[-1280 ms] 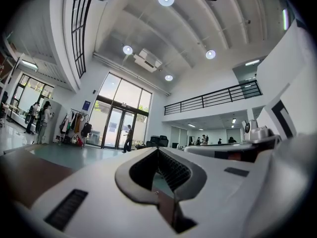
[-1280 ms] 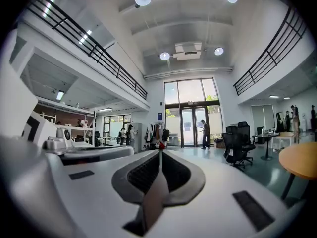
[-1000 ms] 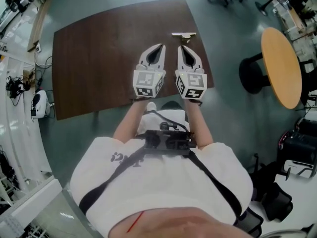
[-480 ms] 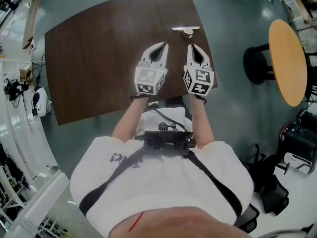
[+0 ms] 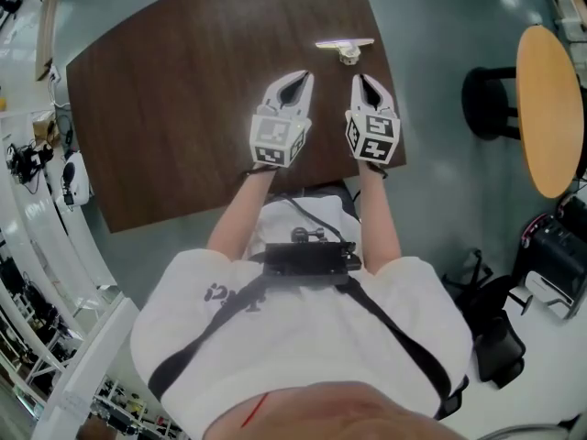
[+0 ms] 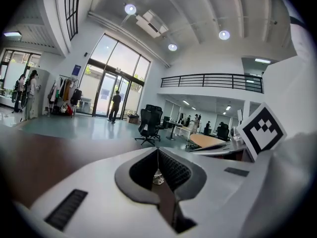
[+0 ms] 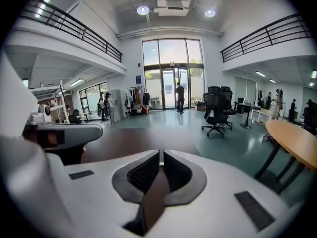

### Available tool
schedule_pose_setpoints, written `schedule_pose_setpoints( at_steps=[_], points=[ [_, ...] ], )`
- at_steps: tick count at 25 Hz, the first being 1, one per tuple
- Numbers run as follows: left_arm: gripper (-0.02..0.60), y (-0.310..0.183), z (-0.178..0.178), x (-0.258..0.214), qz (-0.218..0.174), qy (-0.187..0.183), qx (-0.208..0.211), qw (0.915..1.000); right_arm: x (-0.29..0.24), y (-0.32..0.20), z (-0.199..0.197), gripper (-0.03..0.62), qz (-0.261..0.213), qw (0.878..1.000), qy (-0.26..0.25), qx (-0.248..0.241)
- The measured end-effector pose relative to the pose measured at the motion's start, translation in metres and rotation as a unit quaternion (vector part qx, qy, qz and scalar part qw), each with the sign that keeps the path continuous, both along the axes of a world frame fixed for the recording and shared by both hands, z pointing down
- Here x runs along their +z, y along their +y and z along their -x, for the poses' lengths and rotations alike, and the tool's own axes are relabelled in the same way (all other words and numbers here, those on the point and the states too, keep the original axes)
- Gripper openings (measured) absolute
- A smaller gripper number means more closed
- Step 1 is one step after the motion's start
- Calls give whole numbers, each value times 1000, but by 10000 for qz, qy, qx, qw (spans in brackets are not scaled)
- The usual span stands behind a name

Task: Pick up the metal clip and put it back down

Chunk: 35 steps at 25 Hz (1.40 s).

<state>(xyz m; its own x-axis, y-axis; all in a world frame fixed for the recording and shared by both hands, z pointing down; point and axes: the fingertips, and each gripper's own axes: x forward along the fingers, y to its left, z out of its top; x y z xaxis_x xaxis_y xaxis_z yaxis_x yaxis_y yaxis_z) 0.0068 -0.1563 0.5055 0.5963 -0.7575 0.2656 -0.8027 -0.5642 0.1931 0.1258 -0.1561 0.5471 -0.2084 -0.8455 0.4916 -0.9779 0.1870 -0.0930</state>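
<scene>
2 units, left hand-held gripper (image 5: 303,75) and right hand-held gripper (image 5: 359,78), jaws together, empty, above the table (image 5: 174,108); metal clip (image 5: 346,48) lies just beyond the right one.

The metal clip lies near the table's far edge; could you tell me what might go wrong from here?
The right gripper is shut just short of the metal clip; unless it opens, it may push the clip rather than grip it.
A push could slide the clip off the far edge of the table.
</scene>
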Motion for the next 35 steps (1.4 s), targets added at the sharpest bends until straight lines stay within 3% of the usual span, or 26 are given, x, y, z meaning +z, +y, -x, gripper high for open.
schedule_pose_setpoints(
  at_steps=[9, 16, 21, 25, 35],
  points=[
    [12, 7, -17, 25, 374, -143, 72, 9992, 42, 10, -14, 11, 745, 9972, 75, 29],
    [12, 16, -12, 27, 570, -230, -41, 9981, 61, 16, -5, 99, 1043, 9945, 94, 57],
    [12, 26, -18, 31, 679, -247, -12, 9974, 75, 18, -6, 240, 1235, 9923, -33, -8],
    [12, 28, -16, 36, 801, -248, -68, 9965, 83, 11, -3, 292, 1337, 9910, 96, -20],
    [12, 27, -3, 36, 901, -286, -222, 9953, 94, -9, 2, 299, 1523, 9880, 225, 103]
  ],
)
